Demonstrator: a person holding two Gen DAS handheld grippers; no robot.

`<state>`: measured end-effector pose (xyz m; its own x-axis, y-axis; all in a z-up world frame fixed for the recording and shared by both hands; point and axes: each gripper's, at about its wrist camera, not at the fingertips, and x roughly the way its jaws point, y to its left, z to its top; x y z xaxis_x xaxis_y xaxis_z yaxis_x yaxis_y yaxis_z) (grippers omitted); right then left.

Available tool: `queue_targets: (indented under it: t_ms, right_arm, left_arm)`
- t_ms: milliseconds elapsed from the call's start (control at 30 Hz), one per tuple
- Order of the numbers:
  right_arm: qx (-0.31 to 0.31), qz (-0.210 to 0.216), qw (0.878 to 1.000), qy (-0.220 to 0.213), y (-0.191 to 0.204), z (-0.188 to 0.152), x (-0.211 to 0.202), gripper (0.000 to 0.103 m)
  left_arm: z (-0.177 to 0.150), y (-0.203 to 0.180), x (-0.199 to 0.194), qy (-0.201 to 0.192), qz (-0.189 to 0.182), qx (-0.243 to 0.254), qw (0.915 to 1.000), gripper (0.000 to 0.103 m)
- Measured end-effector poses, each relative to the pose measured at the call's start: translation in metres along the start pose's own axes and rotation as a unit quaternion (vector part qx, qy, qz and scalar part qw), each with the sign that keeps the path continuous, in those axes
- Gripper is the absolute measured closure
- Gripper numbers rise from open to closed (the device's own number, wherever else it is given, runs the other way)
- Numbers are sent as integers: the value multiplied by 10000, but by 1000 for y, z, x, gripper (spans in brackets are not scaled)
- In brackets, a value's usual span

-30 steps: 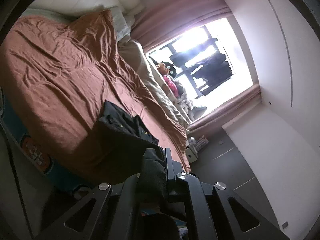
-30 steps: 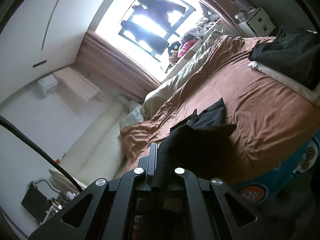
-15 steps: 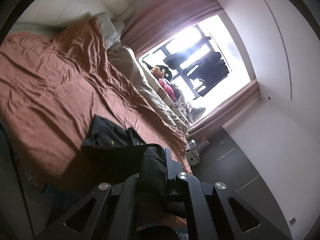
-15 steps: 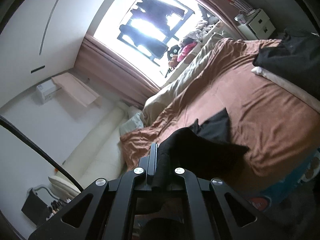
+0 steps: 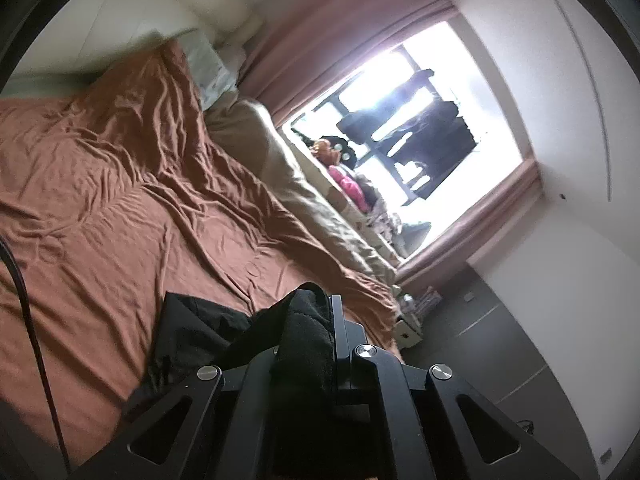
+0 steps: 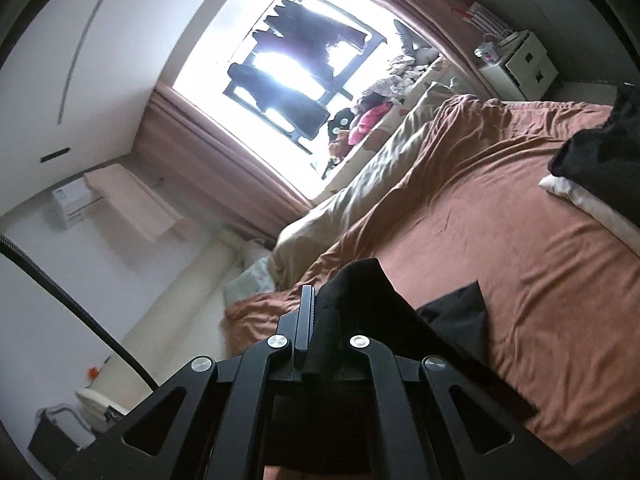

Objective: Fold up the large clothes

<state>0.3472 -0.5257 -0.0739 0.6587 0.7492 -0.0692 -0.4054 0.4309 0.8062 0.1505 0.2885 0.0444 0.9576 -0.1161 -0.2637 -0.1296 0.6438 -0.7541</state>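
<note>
A black garment (image 5: 200,332) hangs over the rust-brown bed cover (image 5: 100,200), held up by both grippers. My left gripper (image 5: 320,312) is shut on a bunched edge of it, and the cloth drapes down to the left onto the bed. In the right wrist view my right gripper (image 6: 320,308) is shut on another edge of the black garment (image 6: 452,316), which trails to the right, one pointed corner lying on the bed cover (image 6: 520,240). Both views are rolled sideways.
A beige duvet (image 5: 288,184) lies along the window side of the bed, with soft toys (image 5: 348,184) on the sill. A pile of dark and white clothes (image 6: 592,168) sits at the bed's far right. A white bedside cabinet (image 6: 520,64) stands near the window.
Both grippers have travelled over the bed and a little upward, carrying the black garment with them; its trailing part has lifted and slid across the cover. Both stay shut.
</note>
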Motion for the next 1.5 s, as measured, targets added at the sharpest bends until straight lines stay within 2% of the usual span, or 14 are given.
queue_targets:
  t_ms: [167, 367, 667, 733, 767, 800, 833, 867, 933, 1067, 1200, 1233, 1367, 1500]
  right_arm:
    - [-63, -358, 9993, 49, -9, 12, 64, 103]
    - [-395, -935, 9948, 131, -8, 14, 129, 103]
    - [196, -1474, 9867, 660, -45, 4, 203, 102]
    - [359, -1497, 9845, 838, -52, 0, 215, 101]
    - [419, -1522, 9832, 921, -55, 0, 221, 100]
    - [471, -1521, 9822, 1000, -57, 1, 227, 98]
    - [469, -1529, 9817, 1037, -55, 1, 228, 86]
    - [436, -1555, 9812, 1058, -53, 1, 229, 56]
    - [372, -1512, 9827, 1003, -47, 7, 232, 15]
    - [366, -1407, 9842, 1007, -36, 19, 232, 15]
    - [106, -1663, 9804, 1053, -25, 23, 218, 15]
    - [-9, -1527, 9811, 1188, -27, 20, 214, 15]
    - [-267, -1796, 9725, 1462, -27, 13, 198, 15]
    - [-484, -2073, 9609, 1769, -20, 10, 182, 15]
  left_arm:
    - [19, 27, 69, 262, 161, -43, 9995, 100]
    - [20, 64, 135, 515, 428, -150, 9976, 100]
    - [1, 117, 211, 943, 1003, -385, 9897, 99]
    - [-5, 130, 223, 1049, 1060, -536, 9874, 85]
    - [-7, 136, 226, 1070, 1092, -608, 9864, 62]
    - [-10, 140, 226, 1024, 1108, -665, 9863, 42]
    - [-10, 142, 224, 944, 1137, -664, 9868, 35]
    - [-10, 142, 222, 888, 1167, -625, 9872, 26]
    - [-8, 139, 217, 801, 1226, -532, 9878, 20]
    - [-5, 133, 201, 797, 1409, -335, 9862, 19]
    - [-12, 129, 186, 932, 1744, 24, 9802, 19]
    - [-15, 131, 184, 993, 1798, 80, 9786, 19]
    - [-30, 138, 173, 1343, 1994, 296, 9702, 19]
    - [-48, 150, 163, 1612, 2087, 298, 9642, 22]
